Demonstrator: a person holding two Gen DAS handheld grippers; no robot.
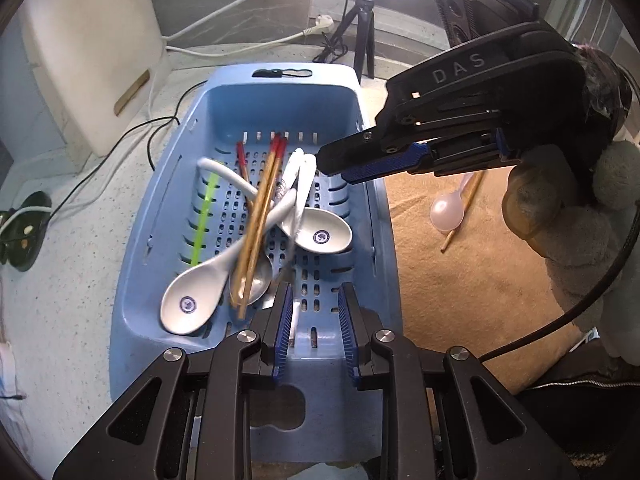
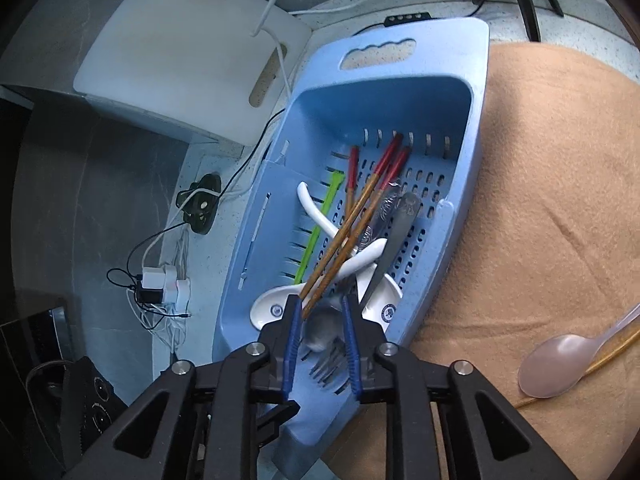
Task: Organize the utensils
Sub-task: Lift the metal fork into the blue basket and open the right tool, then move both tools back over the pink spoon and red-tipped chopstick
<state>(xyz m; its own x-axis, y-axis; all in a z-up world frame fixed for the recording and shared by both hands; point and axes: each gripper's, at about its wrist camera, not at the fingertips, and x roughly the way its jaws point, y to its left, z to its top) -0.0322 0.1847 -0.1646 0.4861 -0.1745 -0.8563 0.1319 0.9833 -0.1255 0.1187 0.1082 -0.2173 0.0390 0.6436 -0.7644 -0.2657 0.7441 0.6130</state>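
On the speckled desk (image 1: 72,264) a tan cloth (image 2: 540,184) is spread, and a blue perforated basket (image 1: 224,112) is set along the cloth's edge, partly on it. Behind the basket a white cutting board (image 2: 176,56) is leaned, with cables trailed beside it. Inside the basket a loose heap of utensils is seen: two white ceramic spoons (image 1: 192,300) crossed with red-tipped wooden chopsticks (image 1: 260,216), a metal spoon (image 1: 260,276) lying under the chopsticks' lower ends, a green stick (image 1: 204,220) laid along the left wall, and metal handles, blurred in the left view. On the cloth, well apart from the basket, a pale plastic spoon (image 2: 556,364) is laid beside a single chopstick (image 1: 464,208).

The left tongs (image 1: 314,320) are held over the basket's near end, jaws apart, with nothing between them. The right tongs (image 2: 322,320) are held over the heap, jaws apart; the bowl of the metal spoon and the chopstick ends are seen between them, and no pad is pressed on either.
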